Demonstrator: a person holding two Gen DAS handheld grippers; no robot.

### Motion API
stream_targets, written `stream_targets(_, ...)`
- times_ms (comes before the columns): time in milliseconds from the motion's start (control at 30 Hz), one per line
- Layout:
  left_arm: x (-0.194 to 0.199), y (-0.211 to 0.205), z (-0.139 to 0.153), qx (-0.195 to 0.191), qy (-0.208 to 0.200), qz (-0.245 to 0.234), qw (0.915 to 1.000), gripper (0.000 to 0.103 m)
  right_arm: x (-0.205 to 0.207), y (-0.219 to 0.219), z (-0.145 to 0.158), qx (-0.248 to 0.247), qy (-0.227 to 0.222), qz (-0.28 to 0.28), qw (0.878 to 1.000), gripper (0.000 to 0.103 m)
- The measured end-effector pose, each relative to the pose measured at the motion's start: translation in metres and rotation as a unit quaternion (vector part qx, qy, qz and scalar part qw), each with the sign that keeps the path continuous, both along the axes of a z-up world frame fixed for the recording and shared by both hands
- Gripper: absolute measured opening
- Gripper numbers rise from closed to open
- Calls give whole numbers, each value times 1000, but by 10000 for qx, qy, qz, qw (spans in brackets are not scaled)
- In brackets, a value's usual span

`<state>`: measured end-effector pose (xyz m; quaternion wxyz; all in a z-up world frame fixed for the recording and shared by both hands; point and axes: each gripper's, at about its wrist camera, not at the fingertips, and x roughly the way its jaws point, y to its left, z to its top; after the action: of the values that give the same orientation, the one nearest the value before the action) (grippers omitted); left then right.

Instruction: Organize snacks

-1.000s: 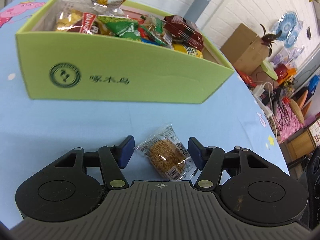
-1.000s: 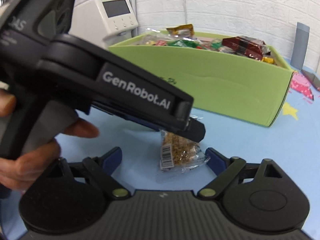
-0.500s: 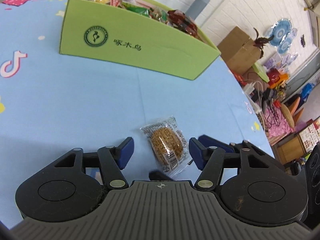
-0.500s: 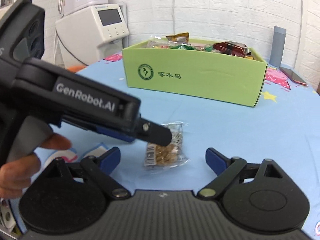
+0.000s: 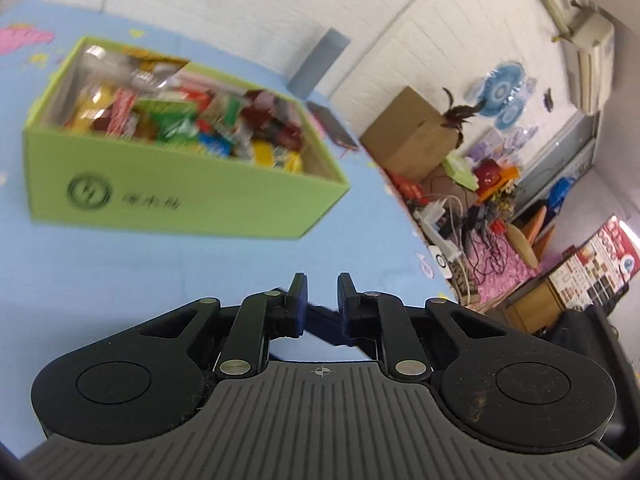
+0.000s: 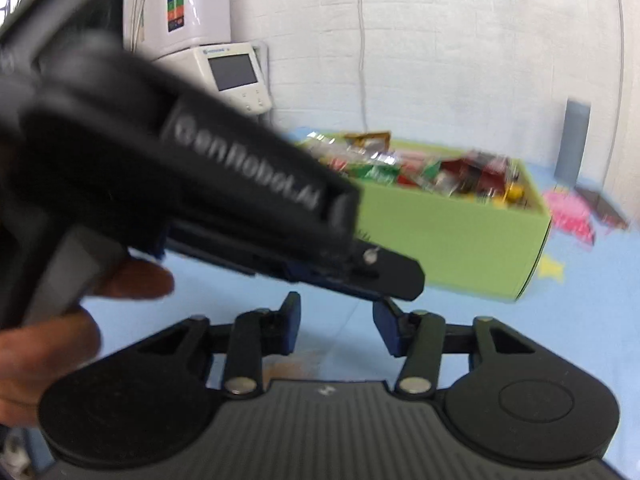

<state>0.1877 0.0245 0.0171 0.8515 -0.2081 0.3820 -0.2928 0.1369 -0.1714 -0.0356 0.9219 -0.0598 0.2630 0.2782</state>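
The green cardboard box [image 5: 180, 196] stands on the blue tablecloth, packed with mixed snack packets [image 5: 180, 120]; the right wrist view shows the green box [image 6: 452, 252] too. My left gripper [image 5: 322, 296] hangs in front of it, jaws closing to a narrow gap with nothing between them. My right gripper [image 6: 334, 324] is closing on a clear-wrapped brown snack packet [image 6: 292, 364], lifted off the cloth. The left gripper [image 6: 396, 280] crosses just above it, held by a hand [image 6: 80, 320]. A blue finger [image 5: 324, 322] of the right gripper shows under the left jaws.
A grey cylinder [image 5: 320, 60] stands behind the box, and a dark flat object [image 5: 332, 128] lies beside it. A white machine with a screen [image 6: 236, 72] stands at the back left. Past the table's right edge are a cardboard carton [image 5: 408, 132] and floor clutter.
Both grippers have risen and their jaws have closed. The snack packet no longer lies on the cloth between the left jaws; it now sits between the right jaws. Both views now look higher.
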Motion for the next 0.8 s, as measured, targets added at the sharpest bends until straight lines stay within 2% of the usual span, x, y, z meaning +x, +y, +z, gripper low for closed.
stream_targets(67,7,0,-1,142,-50,38,9999,0,11,-4,-4,100,172,72,9998,53)
stream_targets(100,7,2,-3,264,-89,111,9995,6,13,-8,-9,100,283,101,9995,55)
stream_targets(133,8,6,-8,397,-117,232,9989,13,14,-11,-16,53,342,72,9994,63)
stream_targets(167,7,9,-12,477,-130,330,9982,27,14,-14,-22,24,390,19,9992,68)
stream_targets(200,6,14,-19,532,-102,391,9978,35,14,-18,-27,33,460,-9,9989,75)
stream_targets(267,5,23,-33,576,115,502,9970,35,12,-27,-36,74,615,-81,9980,78)
stream_targets(367,-6,36,-44,581,317,667,9956,35,5,-36,-38,158,613,-202,9978,95)
stream_targets(500,-30,52,-47,619,352,811,9942,35,-23,-45,-33,315,475,-256,9980,95)
stream_targets(667,-48,62,-48,628,415,720,9946,38,-56,-25,-34,511,652,57,9966,94)
stream_targets(733,-50,59,-47,640,417,564,9955,38,-67,-10,-36,465,742,149,9960,86)
stream_targets(800,-49,51,-46,731,365,104,9966,41,-71,3,-40,369,804,134,9960,76)
